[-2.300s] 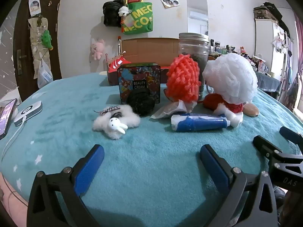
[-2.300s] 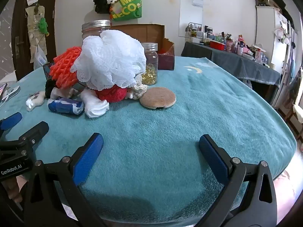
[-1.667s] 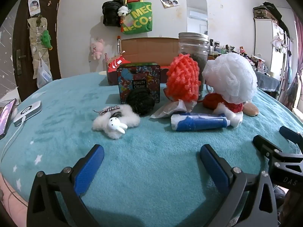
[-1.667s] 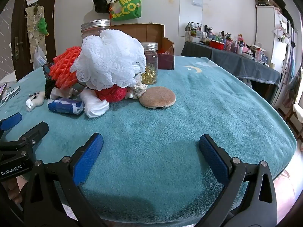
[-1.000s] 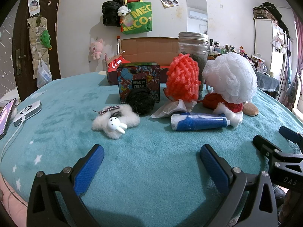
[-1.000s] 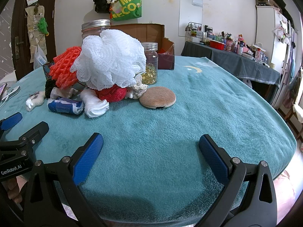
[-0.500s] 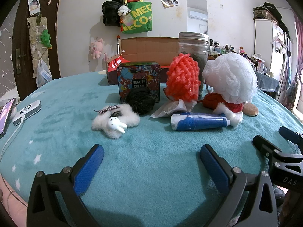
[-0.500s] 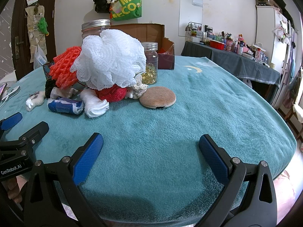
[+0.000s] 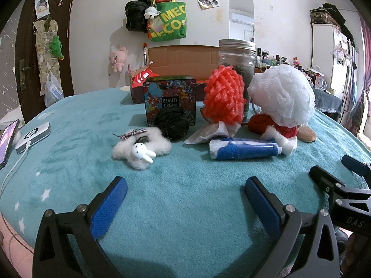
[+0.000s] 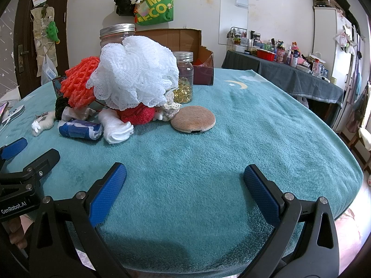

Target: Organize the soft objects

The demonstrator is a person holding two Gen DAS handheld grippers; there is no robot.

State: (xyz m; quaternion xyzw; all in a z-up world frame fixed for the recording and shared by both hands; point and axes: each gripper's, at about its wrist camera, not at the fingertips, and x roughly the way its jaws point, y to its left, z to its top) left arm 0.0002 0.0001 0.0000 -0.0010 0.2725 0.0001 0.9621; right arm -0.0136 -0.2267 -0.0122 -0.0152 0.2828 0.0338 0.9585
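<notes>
Both grippers hang low over the near edge of the teal cloth, and each holds nothing. The left gripper fills the bottom of its view with its blue pads spread wide apart; the right gripper shows the same wide gap at the bottom of its own view, and its tips also poke in at the right edge of the left view.

The soft things sit in a cluster at mid-frame. In the left view, a fluffy white bunny charm lies left of centre, nearest the left gripper with bare cloth between. Behind it a black scrunchie leans against a tin marked BEAUTY CREAM. Right of centre, an orange mesh pouf stands in front of a big jar, with crumpled white wrap at its foot. A white pouf rests on a red knit piece. A blue roll lies in front of these, touching a white sock.

In the right view, a tan round pad lies flat at centre, just beside a cream crochet piece. A small jar with yellow bits stands behind it, then a cardboard box.

At the left edge of the left view lie a phone and a white charger.
</notes>
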